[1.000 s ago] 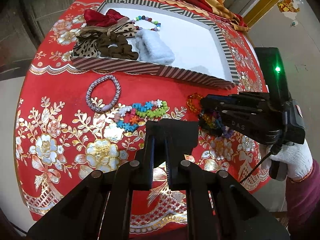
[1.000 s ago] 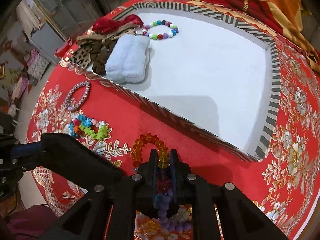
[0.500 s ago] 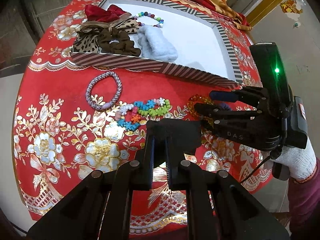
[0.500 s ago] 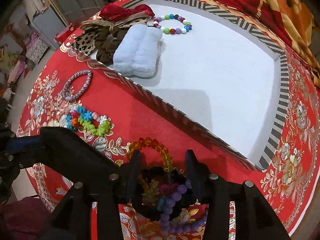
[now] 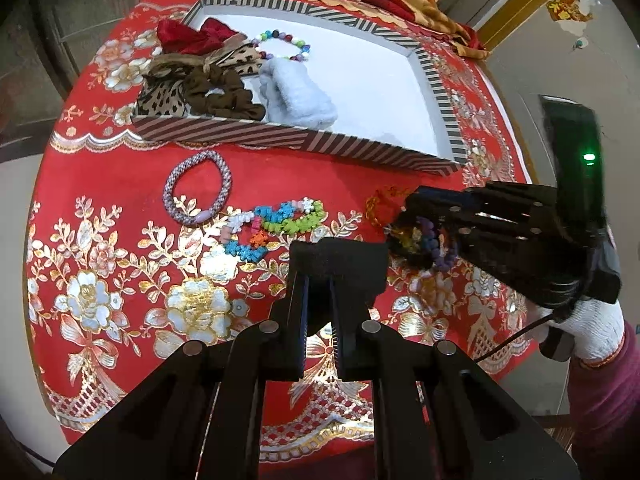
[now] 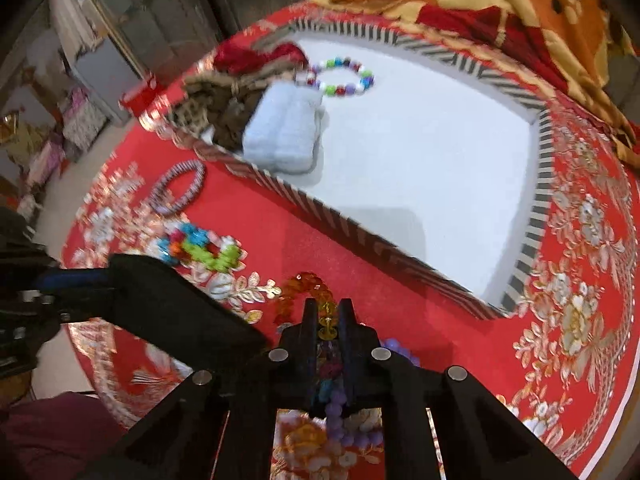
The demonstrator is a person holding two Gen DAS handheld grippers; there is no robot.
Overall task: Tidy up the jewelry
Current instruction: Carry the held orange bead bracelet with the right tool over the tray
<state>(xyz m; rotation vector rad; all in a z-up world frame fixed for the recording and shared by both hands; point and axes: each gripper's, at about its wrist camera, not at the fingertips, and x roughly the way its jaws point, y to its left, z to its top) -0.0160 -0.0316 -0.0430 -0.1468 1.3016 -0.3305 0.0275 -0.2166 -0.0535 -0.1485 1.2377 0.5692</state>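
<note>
Reopened half a second ago, the right claw (image 6: 327, 316) now clenches seemingly several beaded bracelets (image 6: 326, 322); left claw (image 5: 319, 276) clenched empty.

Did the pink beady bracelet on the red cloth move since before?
No. The pink beaded bracelet lies in the same spot, just below the striped tray wall, left of the colorful star bracelet.
</note>
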